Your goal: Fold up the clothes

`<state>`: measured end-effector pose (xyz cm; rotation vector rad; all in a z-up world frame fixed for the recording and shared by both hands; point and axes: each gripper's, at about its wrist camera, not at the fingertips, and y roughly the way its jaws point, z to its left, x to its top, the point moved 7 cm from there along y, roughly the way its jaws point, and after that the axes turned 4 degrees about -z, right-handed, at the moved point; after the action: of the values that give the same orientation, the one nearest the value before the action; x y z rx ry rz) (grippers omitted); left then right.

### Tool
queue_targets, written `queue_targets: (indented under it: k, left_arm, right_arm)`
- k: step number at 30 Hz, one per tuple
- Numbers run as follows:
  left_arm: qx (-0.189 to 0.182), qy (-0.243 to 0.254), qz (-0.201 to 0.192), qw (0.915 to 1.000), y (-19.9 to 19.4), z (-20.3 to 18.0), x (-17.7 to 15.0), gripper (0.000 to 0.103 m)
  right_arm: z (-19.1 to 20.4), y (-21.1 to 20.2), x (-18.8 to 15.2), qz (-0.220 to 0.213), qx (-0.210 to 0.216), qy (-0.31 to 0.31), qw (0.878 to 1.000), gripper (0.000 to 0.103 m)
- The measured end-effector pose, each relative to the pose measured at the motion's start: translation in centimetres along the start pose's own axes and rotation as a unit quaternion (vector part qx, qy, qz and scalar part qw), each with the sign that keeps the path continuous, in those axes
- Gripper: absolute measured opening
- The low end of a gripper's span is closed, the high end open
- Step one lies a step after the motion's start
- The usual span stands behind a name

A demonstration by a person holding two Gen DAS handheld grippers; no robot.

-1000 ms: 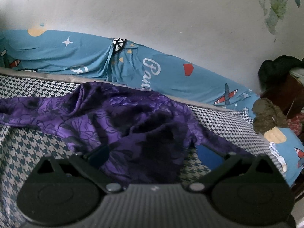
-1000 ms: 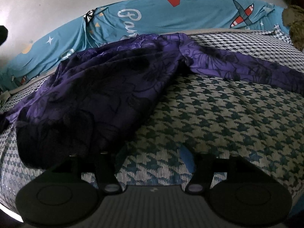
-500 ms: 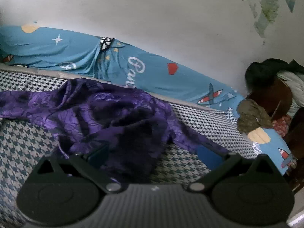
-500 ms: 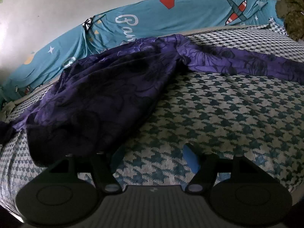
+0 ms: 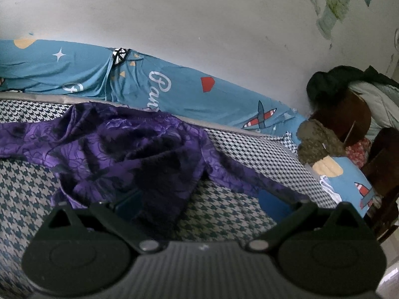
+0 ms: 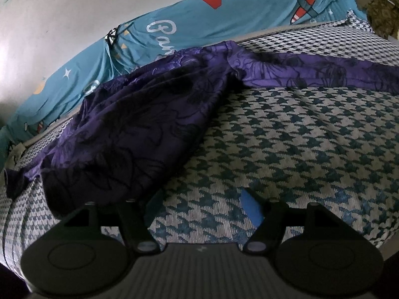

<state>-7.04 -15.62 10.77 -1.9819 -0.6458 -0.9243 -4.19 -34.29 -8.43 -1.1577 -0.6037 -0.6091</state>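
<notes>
A rumpled purple floral garment lies spread across a bed covered in a blue-and-white houndstooth blanket, its body bunched toward the wall side and one long sleeve stretched flat across the blanket in the right wrist view. The left gripper sits low over the near hem of the garment, jaws spread wide with nothing between them; its left blue pad lies against the dark folds of cloth, while the right blue pad sits by the end of a sleeve (whether either pad touches the fabric cannot be told). The right gripper is likewise spread apart and holds nothing, hovering over bare houndstooth just beside the garment's lower edge, with only one blue pad clearly showing. Behind the blanket, a teal bedsheet printed with stars, airplanes and white script runs along a pale, scuffed wall. At the far end of the bed in the left wrist view sit a brown-green plush lump, a dark wooden piece of furniture and a heap of dark and pale clothing.
</notes>
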Motion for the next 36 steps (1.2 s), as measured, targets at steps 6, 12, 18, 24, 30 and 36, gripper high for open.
queue_targets:
  k: [6,12,18,24,30,36]
  left_arm:
    - [0.01,-0.003,-0.006,0.9999,-0.2,0.9,-0.1,0.103]
    - [0.032,-0.017,-0.016,0.9992,-0.4,3.0,0.2,0.103]
    - [0.068,-0.032,-0.029,0.9967,-0.7,6.5,0.1,0.103]
    - [0.103,-0.057,-0.028,0.9927,-0.7,10.3,-0.6,0.103]
    - [0.126,-0.08,-0.03,0.9884,-0.6,13.2,-1.1,0.103]
    - [0.142,-0.094,-0.035,0.9848,-0.8,15.0,-1.2,0.103]
  right_arm:
    - [0.0,-0.1,0.0,0.001,0.002,-0.004,1.0,0.07]
    - [0.0,-0.6,0.0,-0.006,0.014,0.006,1.0,0.07]
    - [1.3,-1.6,0.1,-0.029,0.032,-0.022,0.999,0.07]
    - [3.1,-2.1,-0.1,-0.041,0.064,-0.057,0.995,0.07]
    - [4.9,-2.9,-0.2,-0.061,0.11,-0.074,0.989,0.07]
    - [7.5,-4.1,-0.5,-0.088,0.156,-0.111,0.978,0.07]
